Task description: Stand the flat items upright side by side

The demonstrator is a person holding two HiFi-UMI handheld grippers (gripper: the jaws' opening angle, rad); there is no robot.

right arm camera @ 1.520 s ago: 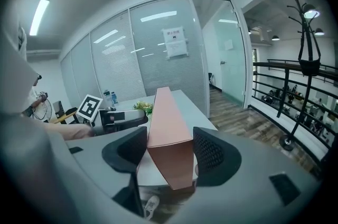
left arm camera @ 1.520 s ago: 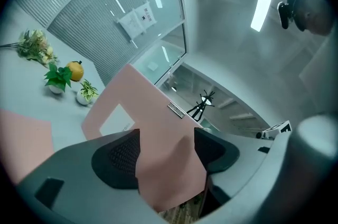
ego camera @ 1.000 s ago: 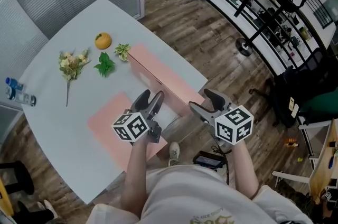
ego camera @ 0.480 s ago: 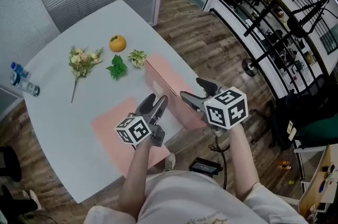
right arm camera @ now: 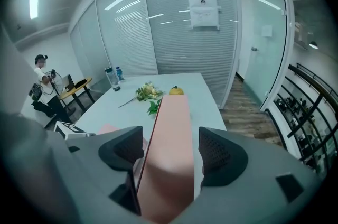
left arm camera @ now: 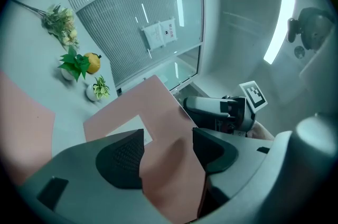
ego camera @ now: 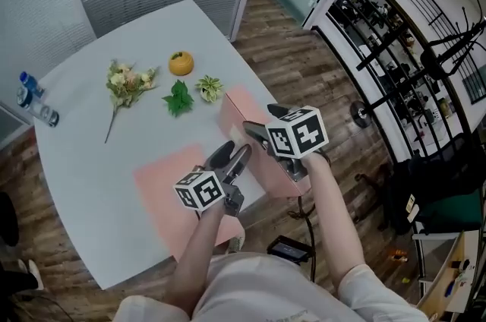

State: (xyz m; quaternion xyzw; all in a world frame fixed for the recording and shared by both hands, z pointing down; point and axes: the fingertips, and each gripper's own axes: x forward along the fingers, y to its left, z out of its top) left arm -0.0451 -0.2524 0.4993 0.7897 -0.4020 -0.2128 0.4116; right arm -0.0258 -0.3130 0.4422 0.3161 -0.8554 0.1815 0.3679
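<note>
Sprig between bouquet and board — orange just behind

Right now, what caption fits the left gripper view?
Left gripper pinching a pink board; orange, leaves and flowers on the white table behind.

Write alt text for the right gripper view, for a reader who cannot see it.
A pink board stands on edge between the open jaws of the right gripper, which have just been opening. Beyond it, on a white table, lie an orange and a bunch of flowers, before a glass wall.
</note>
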